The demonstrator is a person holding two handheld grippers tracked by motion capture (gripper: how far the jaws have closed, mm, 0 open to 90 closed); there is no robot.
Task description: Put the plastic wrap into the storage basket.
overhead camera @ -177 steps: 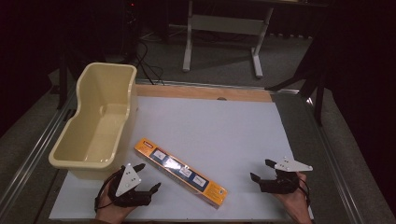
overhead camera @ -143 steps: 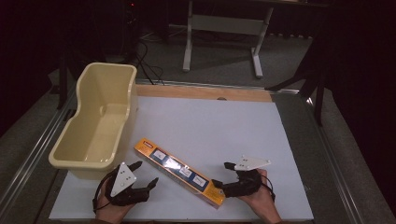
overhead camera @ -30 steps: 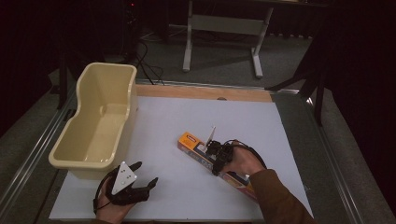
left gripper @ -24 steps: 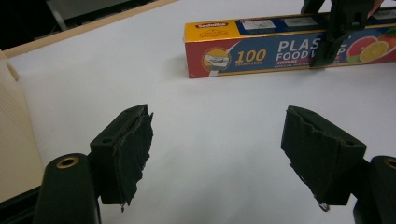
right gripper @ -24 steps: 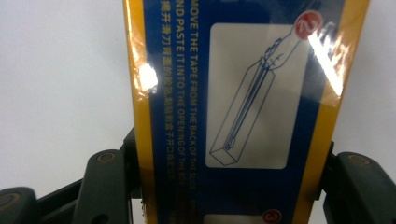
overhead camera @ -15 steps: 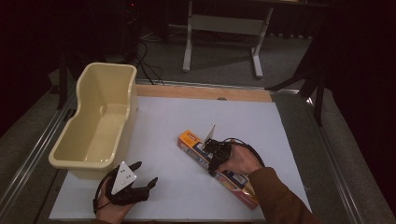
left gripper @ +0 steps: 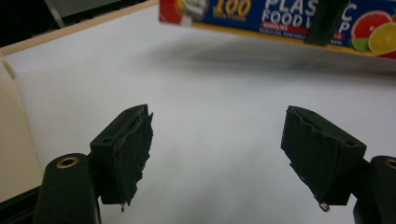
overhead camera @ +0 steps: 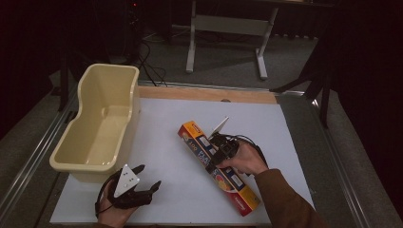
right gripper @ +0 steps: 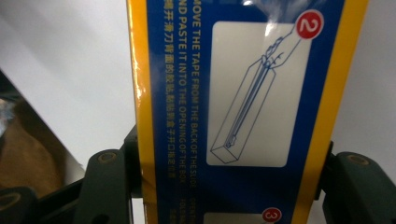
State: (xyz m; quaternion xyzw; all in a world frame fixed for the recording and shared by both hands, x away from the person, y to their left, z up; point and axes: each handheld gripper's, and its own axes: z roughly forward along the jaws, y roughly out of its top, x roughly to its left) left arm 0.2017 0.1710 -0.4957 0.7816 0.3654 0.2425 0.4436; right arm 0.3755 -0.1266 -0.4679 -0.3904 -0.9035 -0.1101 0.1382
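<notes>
R gripper (overhead camera: pixel 219 154) pinches the plastic food wrap box (overhead camera: pixel 199 142) across its width near mid-length, likely for balance; box sits mid-board, long axis 10-to-4 o'clock. L gripper (overhead camera: pixel 142 183) at 7 o'clock, jaws spread, nothing between. Tub (overhead camera: pixel 102 102) at 9 o'clock.

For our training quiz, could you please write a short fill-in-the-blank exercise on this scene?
1. The right gripper is shut on the ____.
2. The left gripper has its fingers ____, with nothing between them.
3. The tub sits at the mat's ____ side.
4. The lettering on the box says it holds plastic food ____.

Missing words: box; open; left; wrap
</notes>
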